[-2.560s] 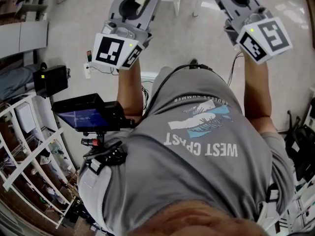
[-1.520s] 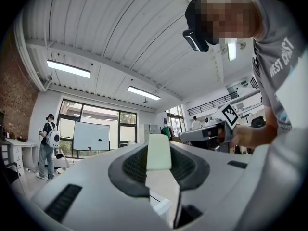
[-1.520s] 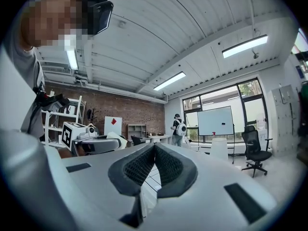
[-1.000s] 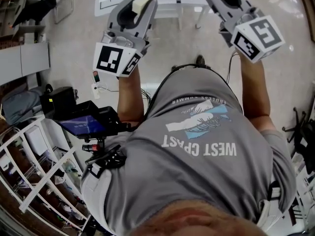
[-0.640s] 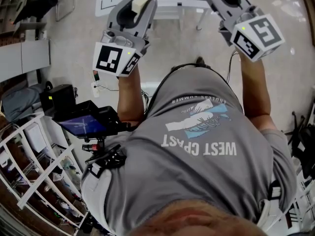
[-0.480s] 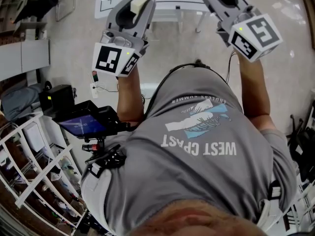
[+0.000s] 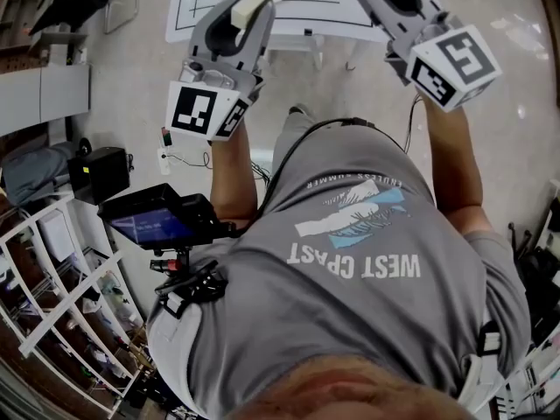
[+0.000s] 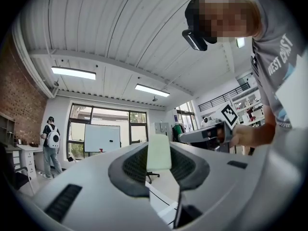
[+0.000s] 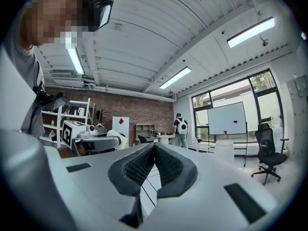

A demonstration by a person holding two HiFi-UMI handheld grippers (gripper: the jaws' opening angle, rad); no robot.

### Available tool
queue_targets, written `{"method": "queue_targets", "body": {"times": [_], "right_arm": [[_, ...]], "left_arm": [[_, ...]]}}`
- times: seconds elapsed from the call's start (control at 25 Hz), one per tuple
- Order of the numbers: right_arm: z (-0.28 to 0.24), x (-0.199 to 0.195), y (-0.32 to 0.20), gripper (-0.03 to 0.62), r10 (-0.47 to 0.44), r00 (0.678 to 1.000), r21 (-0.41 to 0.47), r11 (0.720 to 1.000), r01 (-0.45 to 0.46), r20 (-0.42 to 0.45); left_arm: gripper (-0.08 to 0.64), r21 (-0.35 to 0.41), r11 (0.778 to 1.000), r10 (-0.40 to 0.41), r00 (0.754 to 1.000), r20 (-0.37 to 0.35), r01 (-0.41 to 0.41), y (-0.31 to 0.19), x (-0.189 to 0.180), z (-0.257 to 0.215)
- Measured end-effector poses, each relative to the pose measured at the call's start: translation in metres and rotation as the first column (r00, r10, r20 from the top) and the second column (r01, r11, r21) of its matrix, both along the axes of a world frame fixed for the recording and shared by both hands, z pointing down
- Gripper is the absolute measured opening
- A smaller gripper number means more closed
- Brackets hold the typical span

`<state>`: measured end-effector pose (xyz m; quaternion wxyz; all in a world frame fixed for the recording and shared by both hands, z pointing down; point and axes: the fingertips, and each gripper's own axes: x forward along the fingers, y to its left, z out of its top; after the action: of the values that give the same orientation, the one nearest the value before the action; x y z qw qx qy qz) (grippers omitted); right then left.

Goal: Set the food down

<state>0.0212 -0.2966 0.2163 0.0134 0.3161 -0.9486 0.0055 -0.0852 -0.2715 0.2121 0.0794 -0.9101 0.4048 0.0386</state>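
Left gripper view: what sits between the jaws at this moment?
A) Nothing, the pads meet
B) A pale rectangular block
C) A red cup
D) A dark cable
B: the left gripper has its pads pressed on either side of a pale block, which stands upright between them.

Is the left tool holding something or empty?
Holding: the left tool clamps a pale block between its jaws, plain in the left gripper view.
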Motion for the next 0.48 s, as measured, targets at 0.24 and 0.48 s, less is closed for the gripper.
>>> {"method": "queue_targets", "body": {"times": [0.24,0.48], "right_arm": [[0.024,-0.002,-0.002,0.009,0.046,0.999,-0.026,0.999,-0.046,0.014],[0.034,-0.02,-0.109,0.008,0.081,0.997,-0.041,0.996,-0.08,0.018]], "left_arm": [[0.101,-0.007,0.999,0.042,0.999,0.013,-0.042,-0.009,-0.002,0.019],[0.101,-0.017,0.997,0.073,0.997,0.009,-0.073,-0.117,-0.023,0.022]]}}
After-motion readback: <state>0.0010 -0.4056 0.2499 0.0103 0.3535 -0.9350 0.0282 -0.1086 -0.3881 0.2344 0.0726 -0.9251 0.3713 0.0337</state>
